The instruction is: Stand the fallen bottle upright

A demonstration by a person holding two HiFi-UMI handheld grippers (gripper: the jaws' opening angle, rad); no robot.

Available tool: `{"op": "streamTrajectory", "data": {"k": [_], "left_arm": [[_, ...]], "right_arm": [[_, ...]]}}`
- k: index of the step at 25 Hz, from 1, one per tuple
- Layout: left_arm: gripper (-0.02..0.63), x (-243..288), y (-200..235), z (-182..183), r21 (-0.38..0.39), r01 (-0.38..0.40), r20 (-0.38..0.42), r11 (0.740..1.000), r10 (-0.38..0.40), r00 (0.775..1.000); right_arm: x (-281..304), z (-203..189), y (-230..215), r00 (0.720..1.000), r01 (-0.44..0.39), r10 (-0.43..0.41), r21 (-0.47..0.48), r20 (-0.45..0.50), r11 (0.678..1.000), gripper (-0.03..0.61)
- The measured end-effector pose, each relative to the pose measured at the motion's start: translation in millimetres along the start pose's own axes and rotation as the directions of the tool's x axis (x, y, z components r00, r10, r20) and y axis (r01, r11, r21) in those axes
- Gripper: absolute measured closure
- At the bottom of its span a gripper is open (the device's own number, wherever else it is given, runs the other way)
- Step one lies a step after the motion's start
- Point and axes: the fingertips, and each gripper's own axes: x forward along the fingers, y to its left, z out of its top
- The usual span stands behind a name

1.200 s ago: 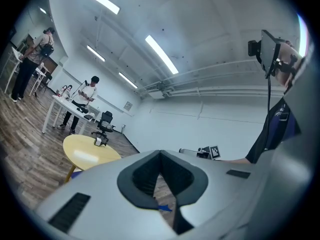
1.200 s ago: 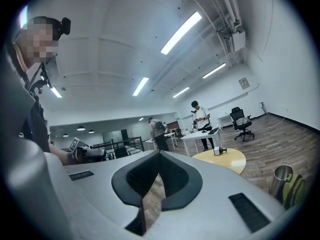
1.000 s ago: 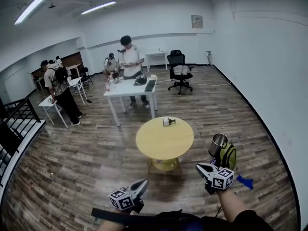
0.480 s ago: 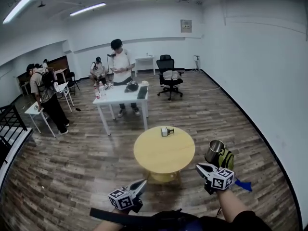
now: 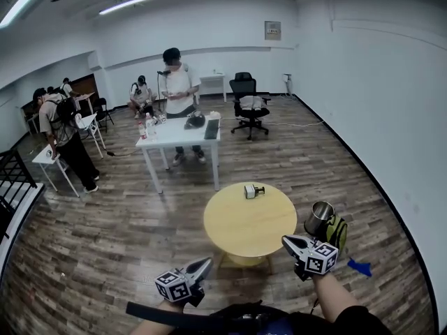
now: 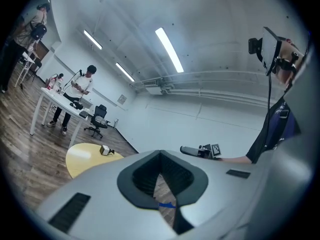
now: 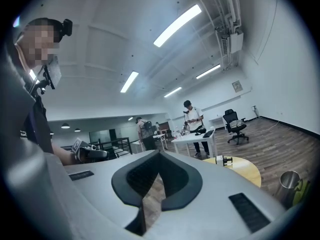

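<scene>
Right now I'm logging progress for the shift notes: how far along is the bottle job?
Done: nothing yet; the bottle lies on its side on the table. In hand: nothing; the left gripper and right gripper are both shut, empty, well apart from the bottle. Left: reach it, grip it, stand it upright.

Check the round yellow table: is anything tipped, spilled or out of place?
Yes. The small bottle lies on its side near the far edge of the round table. No spill shows. The left gripper and right gripper are short of the table, shut and empty.
</scene>
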Motion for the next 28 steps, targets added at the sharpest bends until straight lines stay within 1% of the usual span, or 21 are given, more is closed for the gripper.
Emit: {"op": "streamTrajectory", "data": {"k": [3, 7, 12, 15, 18, 20, 22, 25, 28], "left_arm": [[0.592, 21, 16, -1, 0.0, -0.009, -0.007, 1.0, 0.009, 1.0], [0.592, 67, 27, 1, 0.001, -0.031, -0.006, 1.0, 0.031, 0.999], [0.592, 148, 37, 10, 0.014, -0.075, 0.017, 0.997, 0.074, 0.997], [0.592, 200, 36, 16, 0.018, -0.089, 0.04, 0.996, 0.089, 0.995], [0.592, 252, 34, 18, 0.006, -0.096, 0.056, 0.995, 0.095, 0.994], [0.592, 285, 33, 16, -0.007, -0.088, 0.058, 0.996, 0.088, 0.994], [0.592, 312, 31, 12, -0.01, -0.08, 0.044, 0.997, 0.08, 0.996], [0.592, 339, 41, 11, -0.001, -0.082, 0.019, 0.997, 0.082, 0.996], [0.592, 359, 60, 16, -0.002, -0.083, 0.019, 0.997, 0.083, 0.996]], "right_arm": [[15, 0, -25, 1.0, -0.011, 0.011, 0.011, 0.001, 1.0, 0.577], [27, 4, -73, 0.999, -0.039, 0.039, 0.029, -0.002, 0.999, 0.577], [35, 31, -156, 0.996, -0.091, 0.091, 0.016, -0.011, 0.996, 0.577], [32, 52, -206, 0.993, -0.117, 0.117, 0.0, -0.011, 0.993, 0.577], [28, 69, -253, 0.991, -0.136, 0.135, -0.009, -0.009, 0.991, 0.577], [25, 75, -283, 0.99, -0.139, 0.138, -0.012, -0.013, 0.99, 0.577], [23, 79, -309, 0.991, -0.134, 0.134, -0.002, -0.013, 0.991, 0.577], [26, 79, -339, 0.991, -0.13, 0.13, 0.015, -0.015, 0.991, 0.577], [35, 76, -363, 0.993, -0.117, 0.117, 0.025, -0.02, 0.993, 0.577]]}}
